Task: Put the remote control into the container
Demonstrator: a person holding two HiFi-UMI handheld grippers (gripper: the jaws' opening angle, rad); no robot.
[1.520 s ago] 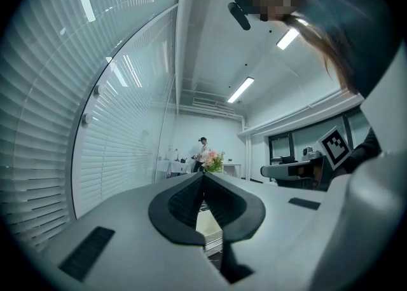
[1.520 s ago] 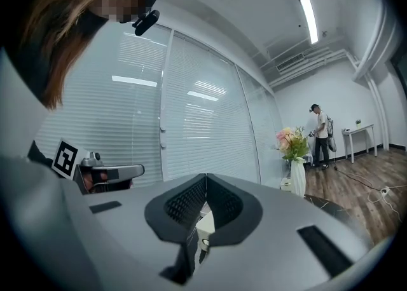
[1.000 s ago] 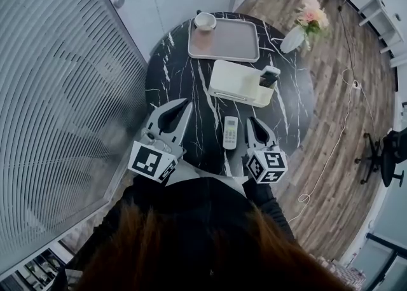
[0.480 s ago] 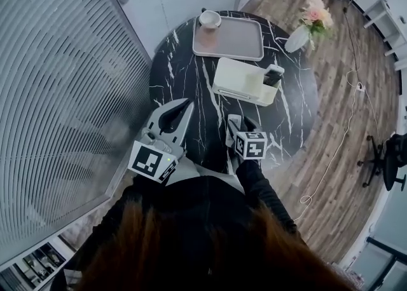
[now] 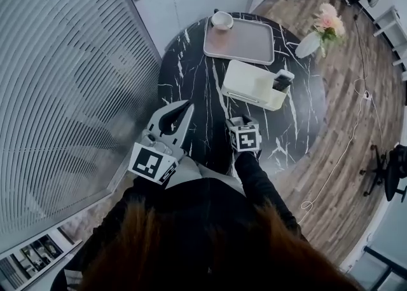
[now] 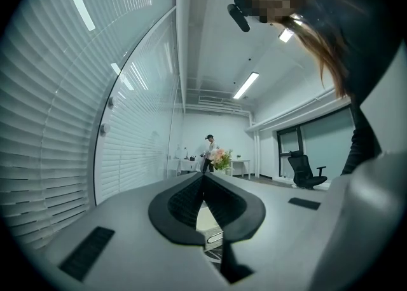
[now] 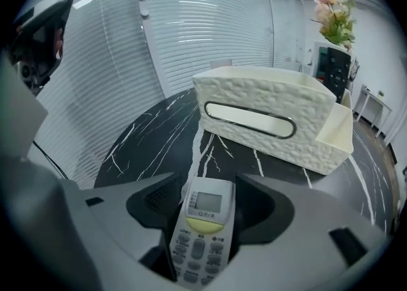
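Obs: right gripper (image 7: 208, 185) jaws have just been opening, now straddling the remote control (image 7: 202, 226), lying lengthwise between them on the table (image 7: 146, 143), ungripped; container (image 7: 273, 121) sitting just ahead; left gripper (image 6: 203, 180) idling clenched, empty

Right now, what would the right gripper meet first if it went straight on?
Probably the remote control, lying between the right gripper's jaws, which have just been opening; then the black table beneath. The white container looks farther.
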